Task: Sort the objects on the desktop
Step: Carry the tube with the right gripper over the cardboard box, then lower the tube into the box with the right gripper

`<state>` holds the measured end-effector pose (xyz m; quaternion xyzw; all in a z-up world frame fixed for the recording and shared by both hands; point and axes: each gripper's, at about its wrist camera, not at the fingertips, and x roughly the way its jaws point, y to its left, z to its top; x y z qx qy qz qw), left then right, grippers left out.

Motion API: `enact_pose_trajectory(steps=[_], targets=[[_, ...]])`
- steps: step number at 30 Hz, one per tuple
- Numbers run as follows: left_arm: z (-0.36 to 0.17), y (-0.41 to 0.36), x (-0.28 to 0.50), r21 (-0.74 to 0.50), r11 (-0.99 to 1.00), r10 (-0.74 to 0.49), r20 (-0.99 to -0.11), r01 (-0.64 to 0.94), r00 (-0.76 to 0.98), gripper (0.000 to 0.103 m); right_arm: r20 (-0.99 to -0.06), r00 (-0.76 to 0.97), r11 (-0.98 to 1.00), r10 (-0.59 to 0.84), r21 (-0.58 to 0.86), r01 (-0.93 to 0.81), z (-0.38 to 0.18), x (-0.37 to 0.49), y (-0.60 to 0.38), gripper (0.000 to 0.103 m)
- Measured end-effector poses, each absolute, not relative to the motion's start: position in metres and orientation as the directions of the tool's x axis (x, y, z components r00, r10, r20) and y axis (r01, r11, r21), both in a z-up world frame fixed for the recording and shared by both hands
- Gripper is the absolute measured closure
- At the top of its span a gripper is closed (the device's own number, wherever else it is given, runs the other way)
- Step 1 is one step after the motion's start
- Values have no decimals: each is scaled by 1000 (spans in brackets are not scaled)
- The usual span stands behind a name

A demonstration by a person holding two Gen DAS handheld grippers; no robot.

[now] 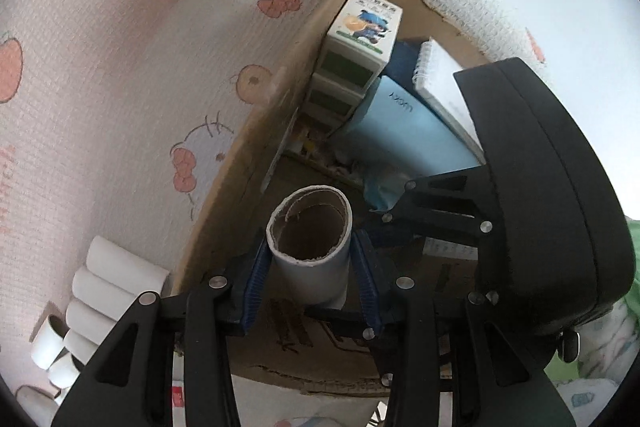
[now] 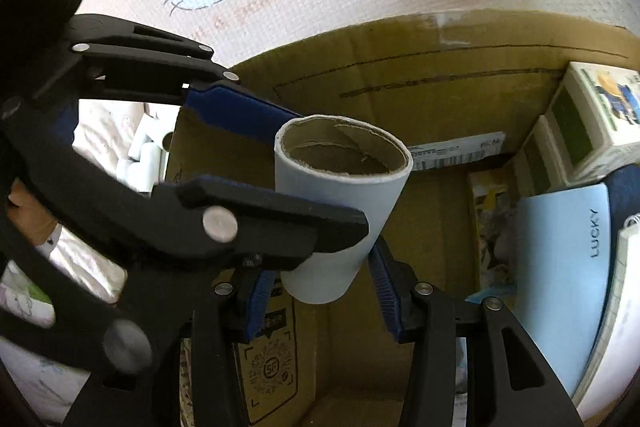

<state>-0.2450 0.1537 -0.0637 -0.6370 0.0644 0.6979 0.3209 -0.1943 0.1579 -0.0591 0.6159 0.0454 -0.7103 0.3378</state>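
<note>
A white cardboard tube [image 1: 310, 251] with a brown inside is held upright over an open cardboard box [image 1: 256, 131]. My left gripper [image 1: 310, 275] is shut on it, blue pads on both sides. In the right wrist view the same tube [image 2: 340, 211] sits between my right gripper's blue pads [image 2: 384, 283]; my right gripper [image 2: 324, 287] looks shut on it too. The left gripper's fingers [image 2: 256, 215] cross in front from the left. The right gripper's black body [image 1: 540, 187] fills the right side of the left wrist view.
Inside the box lie a cartoon-printed carton [image 1: 364, 31], a light blue case marked LUCKY [image 1: 408, 135] and a spiral notebook [image 1: 444, 83]. Several more white tubes [image 1: 108, 287] lie on the pink cartoon-print cloth [image 1: 120, 87] left of the box.
</note>
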Motion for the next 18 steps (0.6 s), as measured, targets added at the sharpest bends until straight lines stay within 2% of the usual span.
enact_pose_trajectory(steps=[6, 8, 11, 14, 18], targets=[[-62, 149, -249, -282, -808, 328, -945, -518, 2, 59, -911, 14, -767, -413, 356, 534, -68, -196, 158, 60], [-62, 147, -250, -305, -800, 350, -937, -516, 12, 60, -908, 38, -769, -417, 375, 518, -74, -198, 162, 60], [-62, 145, -249, -266, -794, 328, -944, -547, -17, 99, -910, 75, -768, -409, 387, 510, -82, -198, 162, 60], [-70, 143, -251, -303, -786, 343, -939, -538, 29, 101, -903, 132, -766, -410, 419, 488, -91, -200, 160, 61], [-68, 142, -247, -290, -775, 346, -938, -561, 7, 101, -915, 187, -802, -358, 404, 440, -109, -207, 161, 61]])
